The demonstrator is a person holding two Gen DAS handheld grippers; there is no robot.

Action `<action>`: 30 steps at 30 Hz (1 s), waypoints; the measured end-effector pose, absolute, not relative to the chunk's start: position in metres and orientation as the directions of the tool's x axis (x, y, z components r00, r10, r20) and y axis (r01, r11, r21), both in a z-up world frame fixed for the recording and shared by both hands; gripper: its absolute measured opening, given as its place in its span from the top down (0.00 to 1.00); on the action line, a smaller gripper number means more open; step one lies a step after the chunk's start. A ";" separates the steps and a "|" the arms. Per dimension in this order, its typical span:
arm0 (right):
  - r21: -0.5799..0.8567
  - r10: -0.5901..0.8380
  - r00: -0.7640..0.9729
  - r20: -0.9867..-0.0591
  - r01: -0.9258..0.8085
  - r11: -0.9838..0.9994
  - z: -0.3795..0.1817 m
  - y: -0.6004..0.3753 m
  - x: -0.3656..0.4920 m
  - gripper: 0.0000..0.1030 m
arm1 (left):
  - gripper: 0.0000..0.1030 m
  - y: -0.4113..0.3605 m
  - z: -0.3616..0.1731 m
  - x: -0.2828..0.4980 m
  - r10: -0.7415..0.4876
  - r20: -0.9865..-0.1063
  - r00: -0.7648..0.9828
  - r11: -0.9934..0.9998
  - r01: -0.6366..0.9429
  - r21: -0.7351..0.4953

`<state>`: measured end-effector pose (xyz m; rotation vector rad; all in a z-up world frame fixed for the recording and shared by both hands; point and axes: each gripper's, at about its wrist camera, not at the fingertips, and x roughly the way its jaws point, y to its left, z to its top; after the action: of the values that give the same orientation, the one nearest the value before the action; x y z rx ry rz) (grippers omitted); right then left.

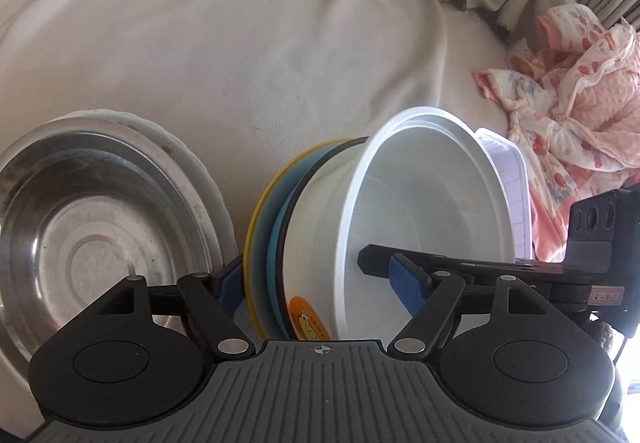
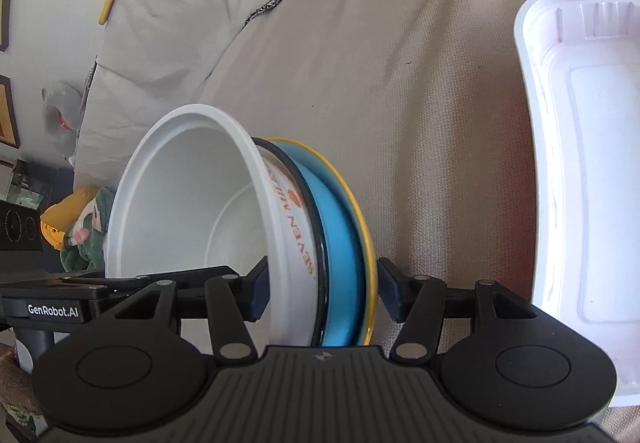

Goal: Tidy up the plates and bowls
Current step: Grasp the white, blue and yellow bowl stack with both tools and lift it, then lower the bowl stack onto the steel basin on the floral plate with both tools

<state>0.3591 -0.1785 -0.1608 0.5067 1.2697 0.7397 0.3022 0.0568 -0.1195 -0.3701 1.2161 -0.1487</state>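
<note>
**Op A:** Straddling the stack's rim right ahead of my left camera, the left gripper [image 1: 320,283] is spread wide. Its left pad is pressing the yellow plate [image 1: 251,239] from outside and its right pad is sitting inside the white bowl [image 1: 424,203], so I'm gripping the whole tilted stack across its thickness.

**Op B:** I'm seeing the same on my side. The right gripper [image 2: 320,293] is clamping the stack from the opposite edge: one pad inside the white bowl [image 2: 192,211], the other just past the yellow plate [image 2: 366,239]. Whether that outer pad is truly touching the plate, I cannot tell.

**Op A:** Between the yellow plate and the bowl, a blue dish [image 1: 276,243] and a black-rimmed printed bowl [image 1: 308,243] are nesting. Their lower edges are disappearing behind my gripper body.

**Op B:** The printed bowl [image 2: 298,235] lettering is only partly readable here, and the blue dish [image 2: 340,235] is cut off below.

**Op A:** Left of my fingers, a steel plate [image 1: 88,227] is lying on a white plate [image 1: 188,171], close to my left pad. Ahead is open beige cloth [image 1: 260,43].

**Op B:** Right of my fingers, a white plastic tray [image 2: 580,163] is lying near, running out of frame. Open beige cloth [image 2: 420,83] is stretching ahead between the tray and the stack.
</note>
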 end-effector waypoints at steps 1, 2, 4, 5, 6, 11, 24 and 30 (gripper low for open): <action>0.722 0.750 0.111 -0.653 -0.210 0.659 -0.162 -0.180 0.360 0.46 | 0.22 0.056 -0.119 0.303 -0.308 -0.887 0.345 0.931 -0.083 -0.356; 0.727 0.753 0.109 -0.649 -0.205 0.656 -0.163 -0.182 0.361 0.46 | 0.22 0.056 -0.117 0.303 -0.315 -0.885 0.343 0.929 -0.079 -0.361; 0.735 0.760 0.111 -0.640 -0.202 0.648 -0.165 -0.189 0.361 0.46 | 0.22 0.057 -0.112 0.303 -0.337 -0.876 0.346 0.922 -0.066 -0.381; 0.743 0.767 0.114 -0.632 -0.195 0.641 -0.167 -0.194 0.361 0.46 | 0.22 0.056 -0.110 0.303 -0.346 -0.871 0.349 0.920 -0.059 -0.389; 0.750 0.772 0.114 -0.626 -0.185 0.635 -0.169 -0.199 0.361 0.46 | 0.22 0.055 -0.108 0.302 -0.350 -0.867 0.353 0.919 -0.050 -0.391; 0.744 0.764 0.116 -0.635 -0.173 0.645 -0.172 -0.203 0.357 0.46 | 0.22 0.042 -0.104 0.306 -0.309 -0.878 0.367 0.941 -0.017 -0.338; 0.705 0.734 0.105 -0.671 -0.219 0.675 -0.161 -0.180 0.359 0.45 | 0.23 0.044 -0.119 0.309 -0.259 -0.905 0.337 0.956 -0.041 -0.289; 0.706 0.733 0.104 -0.672 -0.211 0.676 -0.163 -0.174 0.359 0.46 | 0.23 0.047 -0.121 0.306 -0.258 -0.900 0.352 0.955 -0.050 -0.294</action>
<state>0.3585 -0.1740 -0.1626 0.4991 1.2890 0.7407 0.3064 0.0465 -0.1207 -0.2914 1.2089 -0.1372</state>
